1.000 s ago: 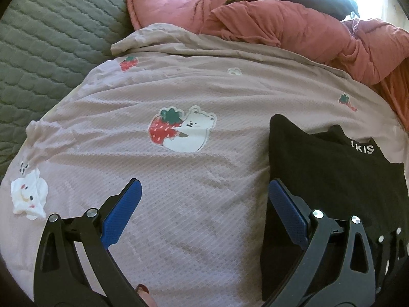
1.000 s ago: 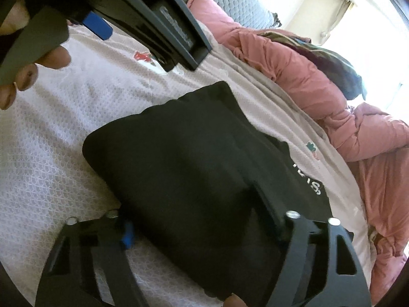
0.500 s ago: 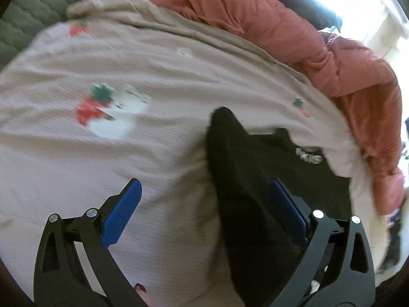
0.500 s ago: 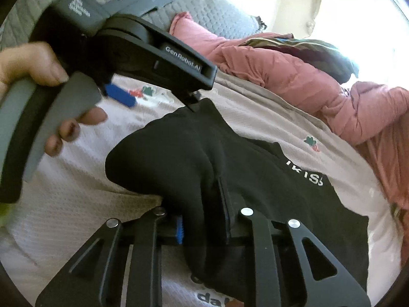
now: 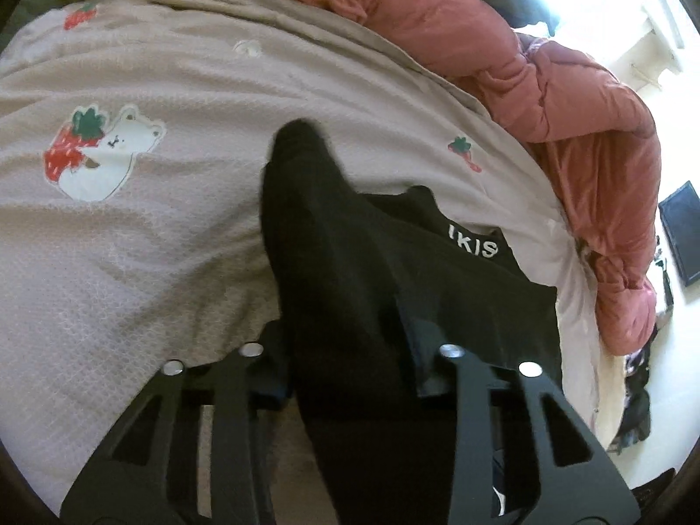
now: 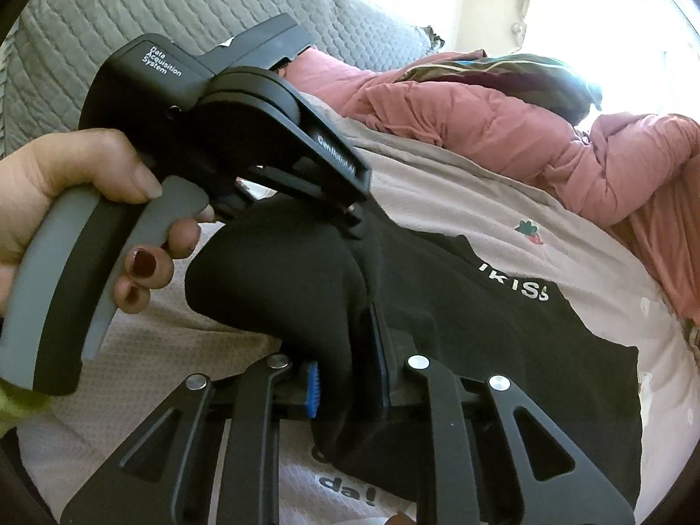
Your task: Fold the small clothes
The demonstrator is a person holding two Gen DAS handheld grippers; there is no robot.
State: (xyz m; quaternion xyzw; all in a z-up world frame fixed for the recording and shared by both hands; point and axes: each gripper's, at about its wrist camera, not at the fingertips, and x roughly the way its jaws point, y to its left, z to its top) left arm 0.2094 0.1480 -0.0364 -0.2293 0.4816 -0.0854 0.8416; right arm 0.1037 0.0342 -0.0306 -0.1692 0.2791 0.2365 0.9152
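A black garment (image 5: 459,271) with white lettering lies on a pinkish blanket (image 5: 175,227); its left edge is pulled up into a ridge. My left gripper (image 5: 345,350) has that ridge between its fingers, and its jaws are closing onto the cloth. In the right wrist view the same garment (image 6: 503,328) bulges upward, and my right gripper (image 6: 348,363) pinches a thick fold of it between blue pads (image 6: 313,387), its jaws still closing. The left gripper (image 6: 350,218), held by a hand (image 6: 52,192), bites the cloth's far edge.
The blanket carries strawberry-and-bear prints (image 5: 100,157). A bunched pink duvet (image 5: 547,87) runs along the far and right side of the bed. A grey quilted surface (image 6: 175,13) rises behind. Bright floor with a dark flat object (image 5: 682,232) lies to the right.
The left gripper swung right from over the bare blanket onto the garment's left edge and went from wide open to pinching it. The right gripper closed on a fold and lifted it.
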